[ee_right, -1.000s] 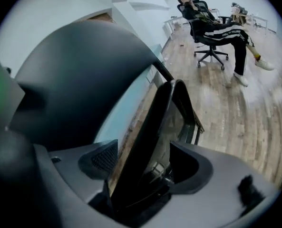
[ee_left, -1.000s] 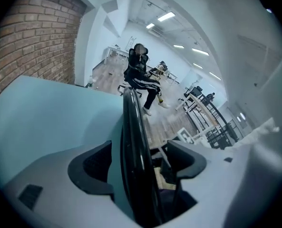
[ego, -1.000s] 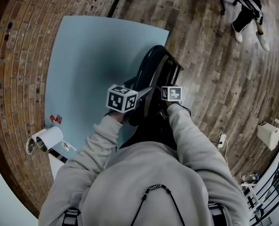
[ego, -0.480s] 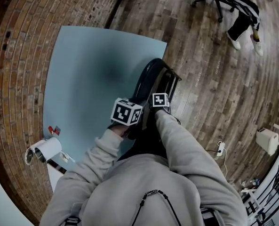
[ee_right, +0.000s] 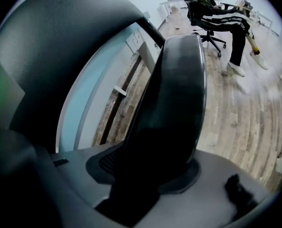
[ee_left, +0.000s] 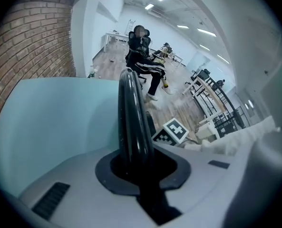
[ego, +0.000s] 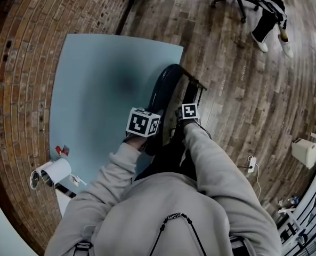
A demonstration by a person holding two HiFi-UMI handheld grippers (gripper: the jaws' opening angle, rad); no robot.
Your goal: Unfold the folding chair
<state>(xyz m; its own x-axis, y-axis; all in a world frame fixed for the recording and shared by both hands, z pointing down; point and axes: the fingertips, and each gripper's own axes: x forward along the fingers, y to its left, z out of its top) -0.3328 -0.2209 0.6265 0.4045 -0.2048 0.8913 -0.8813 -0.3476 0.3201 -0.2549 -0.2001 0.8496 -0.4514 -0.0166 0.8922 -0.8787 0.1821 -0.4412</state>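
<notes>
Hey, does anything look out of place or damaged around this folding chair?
Nothing stands out. The folding chair stands folded at the edge of the blue mat, with no visible damage; a white roll lies beside it.

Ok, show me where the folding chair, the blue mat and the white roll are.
folding chair (ego: 162,87): head view, on its black curved upper part.
blue mat (ego: 94,89): head view, on a bare stretch left of the chair.
white roll (ego: 56,169): head view, on its side wall, lower left.
</notes>
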